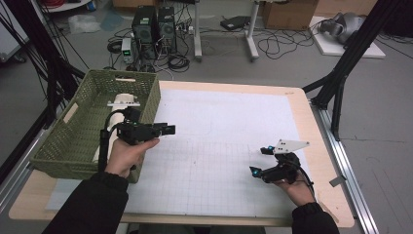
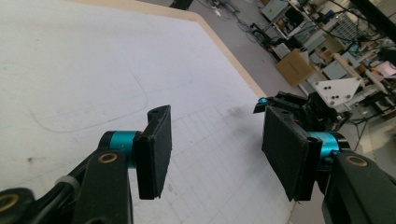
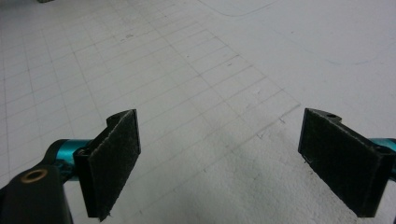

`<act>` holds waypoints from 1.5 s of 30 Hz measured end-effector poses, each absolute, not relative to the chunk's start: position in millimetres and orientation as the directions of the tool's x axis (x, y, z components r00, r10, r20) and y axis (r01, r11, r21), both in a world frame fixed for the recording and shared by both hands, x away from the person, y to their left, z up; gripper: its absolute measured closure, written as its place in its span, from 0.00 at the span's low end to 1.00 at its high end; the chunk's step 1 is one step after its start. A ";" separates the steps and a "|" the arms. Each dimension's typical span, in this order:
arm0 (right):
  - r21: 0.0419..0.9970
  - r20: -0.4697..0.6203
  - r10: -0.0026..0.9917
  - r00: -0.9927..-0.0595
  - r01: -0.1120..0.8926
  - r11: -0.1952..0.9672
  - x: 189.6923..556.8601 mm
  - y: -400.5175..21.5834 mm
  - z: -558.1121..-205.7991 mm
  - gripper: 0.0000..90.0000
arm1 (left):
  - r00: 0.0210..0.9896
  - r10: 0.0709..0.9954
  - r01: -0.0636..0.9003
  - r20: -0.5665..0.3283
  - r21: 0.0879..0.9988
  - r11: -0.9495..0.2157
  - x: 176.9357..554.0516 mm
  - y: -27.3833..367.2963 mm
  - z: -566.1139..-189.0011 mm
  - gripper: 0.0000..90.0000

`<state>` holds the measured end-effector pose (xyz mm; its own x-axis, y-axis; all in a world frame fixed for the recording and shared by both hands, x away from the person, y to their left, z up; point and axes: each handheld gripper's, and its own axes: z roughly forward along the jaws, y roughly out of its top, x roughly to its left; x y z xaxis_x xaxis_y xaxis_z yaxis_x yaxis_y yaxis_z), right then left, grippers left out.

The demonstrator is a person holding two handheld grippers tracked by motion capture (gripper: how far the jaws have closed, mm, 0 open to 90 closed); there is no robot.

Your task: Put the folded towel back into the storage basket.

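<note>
Green woven basket [image 1: 83, 124] sits at the table's [image 1: 321, 161] left edge, holding a pale cylindrical object [image 1: 124, 100]. Just beside its right wall hovers the left gripper [image 1: 165, 129], jaws apart, empty. Near the right edge, the right gripper [image 1: 259, 161] gapes empty over the white gridded mat [image 1: 219, 141].

We list, in the right gripper view: the right gripper [image 3: 219, 163], its two black jaws rising from the bottom edge and standing wide apart, with nothing between them. Each jaw carries a dark, rough-textured pad [image 3: 114, 158], the faces turned toward one another. We note a teal fitting [image 3: 65, 150] behind the left-hand jaw and a brass-coloured rivet [image 3: 33, 176] on its black link. Beneath lies a white mat [image 3: 187, 56] printed with a faint grid, lightly scuffed, with a thin curved line toward the top.
</note>
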<state>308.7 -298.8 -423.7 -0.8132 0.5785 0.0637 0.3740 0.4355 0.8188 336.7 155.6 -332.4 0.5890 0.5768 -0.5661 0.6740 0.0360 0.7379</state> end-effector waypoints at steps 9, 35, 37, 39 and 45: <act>0.819 0.066 0.578 -0.814 0.374 0.434 308.7 -298.6 -423.4 0.13 | 0.585 0.615 0.647 -0.529 0.761 0.039 329.3 139.0 -334.6 0.48; 0.838 0.060 0.580 -0.813 0.357 0.413 305.7 -301.2 -419.1 0.13 | 0.580 0.748 0.537 -0.322 0.842 -0.054 305.5 108.3 -363.1 0.44; 0.838 0.063 0.581 -0.811 0.360 0.410 304.5 -301.5 -418.1 0.13 | 0.579 0.760 0.524 -0.294 0.849 -0.071 303.1 107.8 -365.2 0.43; 0.840 0.061 0.582 -0.811 0.356 0.409 303.8 -301.9 -417.0 0.13 | 0.579 0.766 0.522 -0.280 0.849 -0.085 301.4 106.9 -367.8 0.42; 0.847 0.054 0.579 -0.813 0.345 0.405 301.8 -302.3 -414.8 0.13 | 0.575 0.796 0.487 -0.190 0.861 -0.146 294.4 102.0 -373.9 0.39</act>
<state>301.8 -302.3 -414.8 -0.8132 0.5794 0.0542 0.3447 0.4045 0.8471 294.4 102.0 -373.9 0.5747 0.7959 -0.1904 0.4872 -0.1459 0.8610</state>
